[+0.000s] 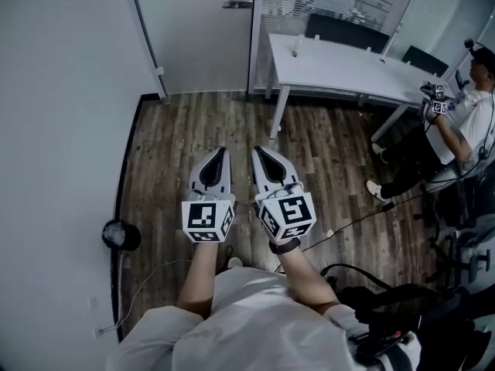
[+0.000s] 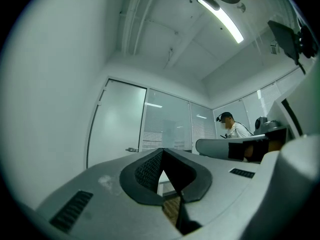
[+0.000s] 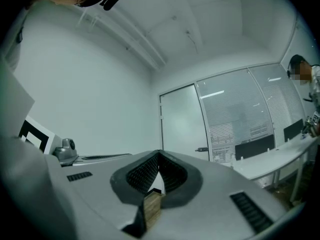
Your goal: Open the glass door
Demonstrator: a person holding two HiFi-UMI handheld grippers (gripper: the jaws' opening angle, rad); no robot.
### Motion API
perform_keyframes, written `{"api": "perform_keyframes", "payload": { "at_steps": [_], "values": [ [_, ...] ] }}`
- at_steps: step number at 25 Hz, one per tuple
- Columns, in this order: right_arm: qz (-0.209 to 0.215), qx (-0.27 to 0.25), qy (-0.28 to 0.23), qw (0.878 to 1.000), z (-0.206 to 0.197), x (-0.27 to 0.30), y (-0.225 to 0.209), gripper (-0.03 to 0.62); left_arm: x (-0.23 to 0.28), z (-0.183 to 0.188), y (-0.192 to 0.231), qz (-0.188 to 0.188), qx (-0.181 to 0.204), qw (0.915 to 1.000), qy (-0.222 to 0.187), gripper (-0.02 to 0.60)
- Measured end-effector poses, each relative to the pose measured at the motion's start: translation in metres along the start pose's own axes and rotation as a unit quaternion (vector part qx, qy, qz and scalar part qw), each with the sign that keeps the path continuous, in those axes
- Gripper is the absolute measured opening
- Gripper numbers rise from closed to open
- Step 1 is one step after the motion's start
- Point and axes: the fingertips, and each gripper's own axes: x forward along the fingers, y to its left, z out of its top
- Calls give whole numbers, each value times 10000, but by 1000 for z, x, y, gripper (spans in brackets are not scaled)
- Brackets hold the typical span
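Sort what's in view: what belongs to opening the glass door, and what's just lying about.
For the job:
- glass door
- door handle
- left gripper and right gripper, both shut and empty, short of the door

Just lying about:
- white table
- dark chairs behind it
- seated person
- round black object by the wall
- cables on the floor

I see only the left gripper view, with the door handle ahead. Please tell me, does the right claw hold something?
Observer: No. The right gripper view shows the right claw closed, with nothing in it.
Operator: Is the floor free until the door?
Observer: In the head view only bare wooden floor lies ahead, up to the glass door.
Operator: Anything at my left side?
Observer: A black round object sits on the floor against the left wall.
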Motion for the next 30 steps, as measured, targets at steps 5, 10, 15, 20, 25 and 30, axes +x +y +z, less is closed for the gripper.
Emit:
{"api": "perform_keyframes", "payload": {
  "at_steps": [5,10,15,20,25,30],
  "values": [
    [386,-37,21,9992,-19,14,56,2,-32,-15,46,302,-129,9995,17,2],
    [618,-198,265,9975,-29,31,77,2,-42,-25,71,577,-314,9978,63,2],
    [699,-259,264,9969,-29,45,79,2,-32,-24,81,654,-314,9974,41,2],
    [715,-187,233,9970,-35,66,50,2,3,-34,79,628,-235,9977,94,2],
    [611,-299,30,9977,-18,99,-8,2,70,-26,77,636,-204,9978,18,2],
    [362,-225,-205,9989,0,116,-80,2,130,-15,57,520,-143,9985,-93,2]
  ]
}}
